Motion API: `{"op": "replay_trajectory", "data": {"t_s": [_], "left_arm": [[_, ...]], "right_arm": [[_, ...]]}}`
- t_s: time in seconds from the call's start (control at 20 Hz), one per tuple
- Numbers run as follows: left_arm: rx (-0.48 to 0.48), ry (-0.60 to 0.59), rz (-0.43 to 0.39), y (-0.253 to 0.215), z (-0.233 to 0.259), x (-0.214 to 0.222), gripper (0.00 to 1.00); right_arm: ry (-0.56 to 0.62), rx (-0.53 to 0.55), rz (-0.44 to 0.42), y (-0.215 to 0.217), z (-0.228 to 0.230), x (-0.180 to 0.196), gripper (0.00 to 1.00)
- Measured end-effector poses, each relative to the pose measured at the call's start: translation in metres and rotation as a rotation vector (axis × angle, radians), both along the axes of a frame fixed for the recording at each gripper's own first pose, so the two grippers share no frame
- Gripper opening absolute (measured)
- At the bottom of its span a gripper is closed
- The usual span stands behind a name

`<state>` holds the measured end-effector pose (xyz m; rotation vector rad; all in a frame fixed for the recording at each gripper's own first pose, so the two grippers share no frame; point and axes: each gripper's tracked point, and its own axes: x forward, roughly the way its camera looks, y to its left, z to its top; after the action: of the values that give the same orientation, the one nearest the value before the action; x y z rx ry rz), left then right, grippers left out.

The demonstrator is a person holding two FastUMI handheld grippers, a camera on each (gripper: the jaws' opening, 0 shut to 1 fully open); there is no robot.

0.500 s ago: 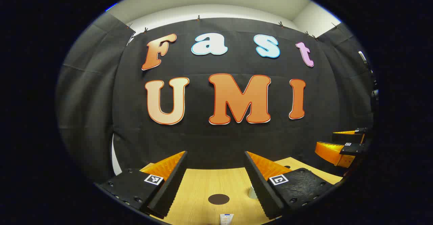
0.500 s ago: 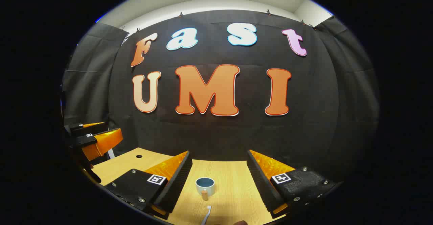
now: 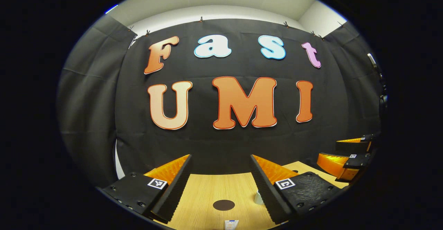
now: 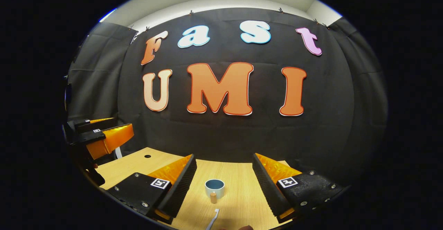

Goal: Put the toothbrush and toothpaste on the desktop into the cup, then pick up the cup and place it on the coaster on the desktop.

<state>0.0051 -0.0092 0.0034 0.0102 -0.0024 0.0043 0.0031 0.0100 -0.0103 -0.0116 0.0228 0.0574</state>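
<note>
In the right gripper view a pale cup (image 4: pixel 214 187) with a blue inside stands upright on the wooden desktop (image 4: pixel 238 202), its handle toward me. It lies ahead, between the spread fingers of my open right gripper (image 4: pixel 224 158). The white toothbrush (image 4: pixel 213 220) lies nearer, at the bottom edge. In the left gripper view a dark round coaster (image 3: pixel 223 205) lies between the fingers of my open left gripper (image 3: pixel 220 160). The end of the toothpaste tube (image 3: pixel 231 224) peeks in at the bottom. The cup (image 3: pixel 258 197) is half hidden behind one finger. Both grippers hold nothing.
The black cloth wall closes off the desktop's far edge. The right gripper (image 3: pixel 346 154) hovers at the far right of the left gripper view, and the left gripper (image 4: pixel 100 138) hovers at the left of the right gripper view. A small hole (image 4: pixel 147 156) marks the desktop's back left.
The right gripper's view has shifted a little, so the cup and wall sit slightly further right. Seen from the left gripper, the right gripper has sunk slightly. Both stay open.
</note>
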Motion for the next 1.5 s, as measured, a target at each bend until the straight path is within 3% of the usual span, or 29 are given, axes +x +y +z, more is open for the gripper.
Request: {"op": "replay_trajectory", "data": {"t_s": [0.4,0.85,1.05,1.35,1.5], "left_arm": [[-0.017,0.038,0.022,0.001,-0.006,-0.001,0.97],[0.002,0.115,0.092,0.001,-0.027,-0.021,0.97],[0.002,0.189,0.075,0.003,-0.049,-0.018,0.97],[0.029,0.262,0.029,0.018,-0.078,-0.006,0.97],[0.041,0.306,0.000,0.023,-0.091,-0.002,0.97]], "right_arm": [[0.041,-0.011,0.044,0.005,-0.010,0.007,0.98],[0.222,-0.053,0.136,0.014,-0.062,0.014,0.98],[0.346,-0.084,0.149,0.017,-0.096,0.014,0.98],[0.628,-0.051,0.087,0.018,-0.174,0.010,0.98],[0.761,-0.084,0.048,0.004,-0.203,0.004,0.91]]}}
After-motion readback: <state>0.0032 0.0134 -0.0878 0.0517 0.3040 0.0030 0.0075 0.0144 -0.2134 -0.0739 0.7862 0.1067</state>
